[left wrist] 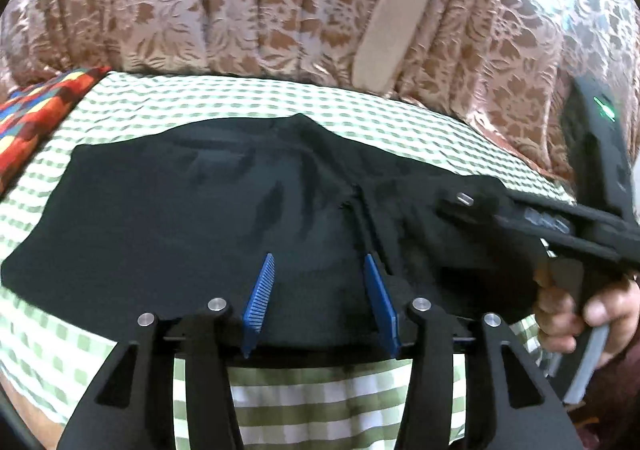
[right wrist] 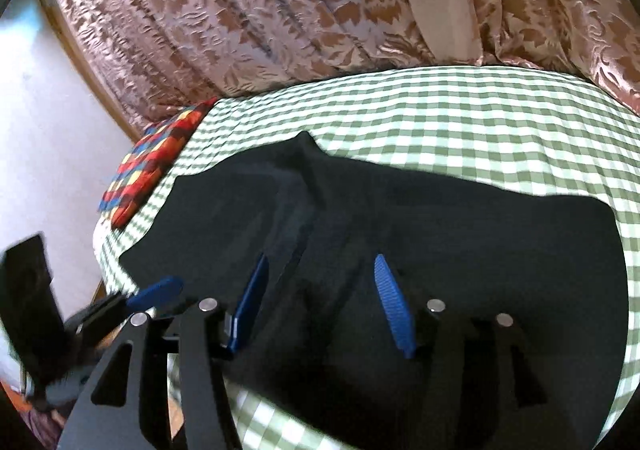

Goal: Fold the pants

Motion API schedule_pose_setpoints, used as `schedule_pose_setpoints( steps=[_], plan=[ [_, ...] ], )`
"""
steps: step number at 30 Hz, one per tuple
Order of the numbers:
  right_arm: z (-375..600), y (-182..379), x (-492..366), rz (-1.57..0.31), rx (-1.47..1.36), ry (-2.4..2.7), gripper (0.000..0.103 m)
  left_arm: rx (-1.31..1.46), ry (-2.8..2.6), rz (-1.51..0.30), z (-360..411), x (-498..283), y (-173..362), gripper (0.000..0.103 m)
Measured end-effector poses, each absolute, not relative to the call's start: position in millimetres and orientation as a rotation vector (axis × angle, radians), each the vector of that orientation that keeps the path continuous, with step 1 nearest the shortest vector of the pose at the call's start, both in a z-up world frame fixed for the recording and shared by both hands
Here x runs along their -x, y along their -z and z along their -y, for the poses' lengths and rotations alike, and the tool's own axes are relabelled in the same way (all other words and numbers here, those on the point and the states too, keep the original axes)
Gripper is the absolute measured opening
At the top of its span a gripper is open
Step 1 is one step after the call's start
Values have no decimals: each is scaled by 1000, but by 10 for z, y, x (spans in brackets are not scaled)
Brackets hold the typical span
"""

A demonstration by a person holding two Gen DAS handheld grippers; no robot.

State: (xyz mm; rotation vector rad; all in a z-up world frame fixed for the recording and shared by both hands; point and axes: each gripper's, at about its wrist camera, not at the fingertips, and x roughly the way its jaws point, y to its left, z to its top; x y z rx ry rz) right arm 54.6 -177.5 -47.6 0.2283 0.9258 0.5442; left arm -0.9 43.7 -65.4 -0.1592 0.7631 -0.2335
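Fingers of the left gripper [left wrist: 318,298] stand well apart, their blue pads over the near edge of the pants [left wrist: 208,209] with nothing pinched between them; whether the tips touch the cloth cannot be told. The right gripper [right wrist: 320,302] is spread just as wide above the same dark fabric and grips nothing. In the left view the right gripper [left wrist: 532,215] reaches in from the right, its black fingers lying low on the pants' right end, and a hand [left wrist: 576,314] squeezes its trigger. In the right view the left gripper [right wrist: 156,292] shows at the left edge, one blue pad near the pants' near-left corner. The black pants lie spread across a green checked sheet [right wrist: 460,109], creased at the middle, with a raised peak on the far edge. Beyond them, at the left, a patterned cushion [right wrist: 156,153] rests on the sheet. Farthest back hangs a brown floral curtain [left wrist: 240,1] with a beige strap [left wrist: 400,1] across it.
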Motion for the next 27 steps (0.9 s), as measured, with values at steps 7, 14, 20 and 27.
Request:
schedule_pose_setpoints(
  steps=[7,14,20,27],
  plan=[
    [1844,640,-230,-966,-170,-530,72,204,140,-769,-696,115,745,46],
    [1901,813,-187,-989,-212,-545,88,248,63,-786,-945,163,826,46],
    [1889,843,-186,-989,-215,-553,89,278,30,-791,-1058,177,854,46],
    [1898,847,-167,-978,-215,-560,89,509,12,-795,-1591,324,896,46]
  ],
)
